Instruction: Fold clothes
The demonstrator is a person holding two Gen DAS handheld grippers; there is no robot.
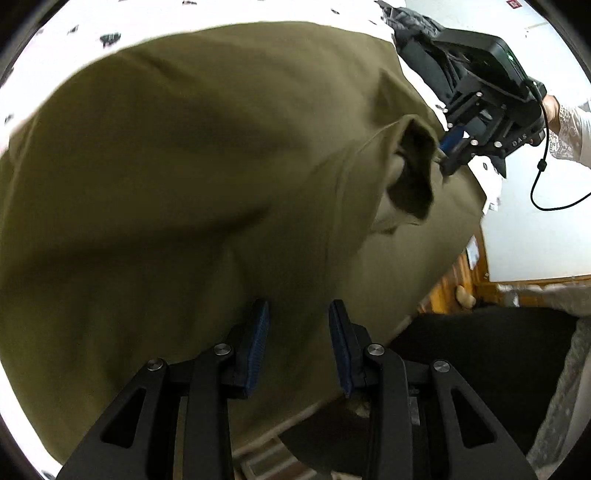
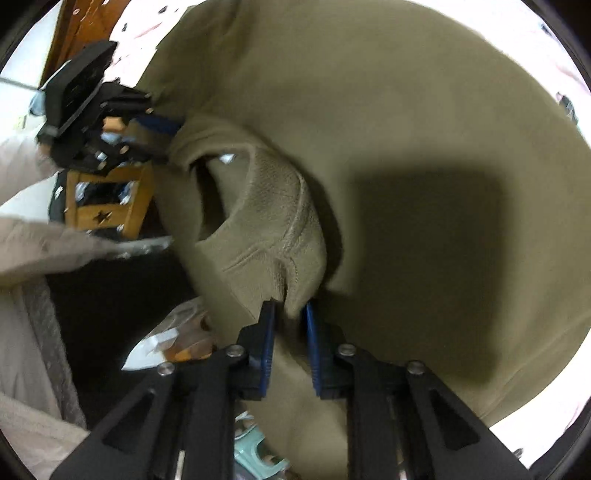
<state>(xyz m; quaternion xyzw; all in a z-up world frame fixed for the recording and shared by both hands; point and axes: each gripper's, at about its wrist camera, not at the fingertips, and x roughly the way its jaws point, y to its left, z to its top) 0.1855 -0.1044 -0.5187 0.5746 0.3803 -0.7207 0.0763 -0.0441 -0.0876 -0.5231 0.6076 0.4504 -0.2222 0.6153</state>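
An olive-green sweater (image 1: 166, 184) lies spread over a white printed sheet (image 1: 110, 22) and fills most of both views. In the left wrist view its cloth runs between the blue pads of my left gripper (image 1: 299, 314), which is shut on a thick fold at the garment's edge. The right gripper (image 1: 445, 155) pinches the ribbed neck opening (image 1: 413, 173). In the right wrist view my right gripper (image 2: 290, 314) is shut on the ribbed collar (image 2: 280, 206). The left gripper (image 2: 173, 129) holds the cloth on the far side of the neck hole.
A wooden stand with a star cutout (image 2: 107, 214) and a dark floor area (image 2: 110, 295) lie beside the bed edge. A black bag (image 1: 417, 40) rests at the sheet's far corner. A person's lace sleeve (image 1: 569, 136) and a black cable (image 1: 539, 184) trail behind the right gripper.
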